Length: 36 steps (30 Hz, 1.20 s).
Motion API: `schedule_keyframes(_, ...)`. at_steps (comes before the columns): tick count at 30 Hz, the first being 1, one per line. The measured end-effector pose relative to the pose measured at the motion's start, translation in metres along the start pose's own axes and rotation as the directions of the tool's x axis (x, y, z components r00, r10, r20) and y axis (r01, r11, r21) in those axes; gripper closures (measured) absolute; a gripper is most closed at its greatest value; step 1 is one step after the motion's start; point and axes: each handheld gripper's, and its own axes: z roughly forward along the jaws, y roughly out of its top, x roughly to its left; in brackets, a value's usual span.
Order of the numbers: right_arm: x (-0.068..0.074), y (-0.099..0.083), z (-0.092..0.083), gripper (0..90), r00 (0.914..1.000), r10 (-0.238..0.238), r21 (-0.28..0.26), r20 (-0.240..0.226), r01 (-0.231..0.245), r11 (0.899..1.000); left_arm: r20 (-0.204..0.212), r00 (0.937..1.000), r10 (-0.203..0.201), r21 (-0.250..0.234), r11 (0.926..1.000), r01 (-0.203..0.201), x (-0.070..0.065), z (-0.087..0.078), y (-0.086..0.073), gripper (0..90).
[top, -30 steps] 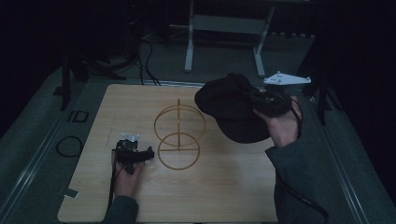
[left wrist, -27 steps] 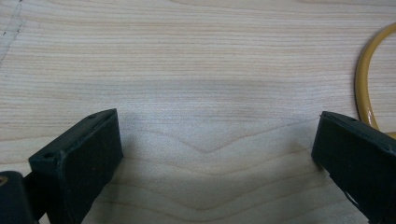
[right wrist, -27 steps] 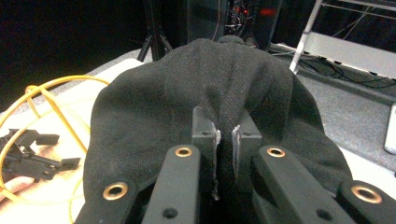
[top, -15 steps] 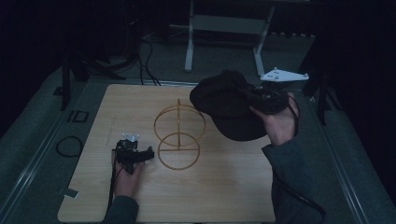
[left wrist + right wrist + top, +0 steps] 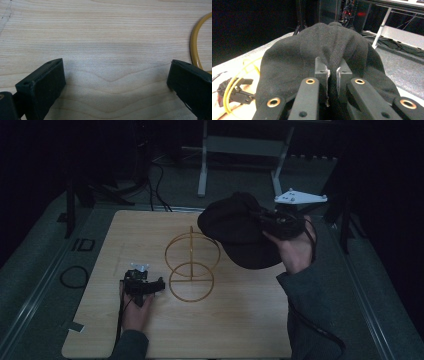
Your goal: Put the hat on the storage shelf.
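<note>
The right gripper (image 5: 331, 75) is being kept clamped on a fold of the black hat (image 5: 239, 227), its two jaws pinching the cloth between them near the hat's edge. The hat is being held aloft above the far right part of the wooden table (image 5: 240, 330), just beyond and to the right of the yellow wire stand (image 5: 192, 262), without touching it. The left gripper (image 5: 115, 82) is being rested low over bare wood near the stand's base ring, its jaws standing wide apart with nothing between them.

The step in hand is judged to be the carrying of the hat toward the stand's upright loop. For this to be done well, the pinch is best being maintained firmly while the hat's hollow is being turned downward and centred over the top of the loop; since the stand is light wire, it is probably best being steadied at its base ring by the free gripper, so that it is not being tipped by the draping cloth.

The hat is being seen as a soft, dark, matt fabric piece, rounded at the crown, sagging and creased where it is being gripped.
</note>
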Motion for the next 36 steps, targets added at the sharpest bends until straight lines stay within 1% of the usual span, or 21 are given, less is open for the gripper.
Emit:
schedule_keyframes(15,0.008,0.012,0.005,83.4,0.9997,-0.011,-0.014,-0.023,0.01,1.0,0.001,1.0,-0.001,0.0,1.0,0.001,0.0,0.0,0.0,1.3)
schedule_keyframes(26,0.012,0.016,0.007,83.4,0.9982,-0.023,-0.033,-0.056,0.021,0.999,0.0,1.0,-0.001,-0.001,1.0,0.001,0.0,0.0,0.0,1.3)
schedule_keyframes(36,0.015,0.021,0.005,83.4,0.9957,-0.03,-0.055,-0.088,0.026,0.998,0.001,1.0,-0.002,-0.001,1.0,0.002,0.0,0.0,0.0,1.2)
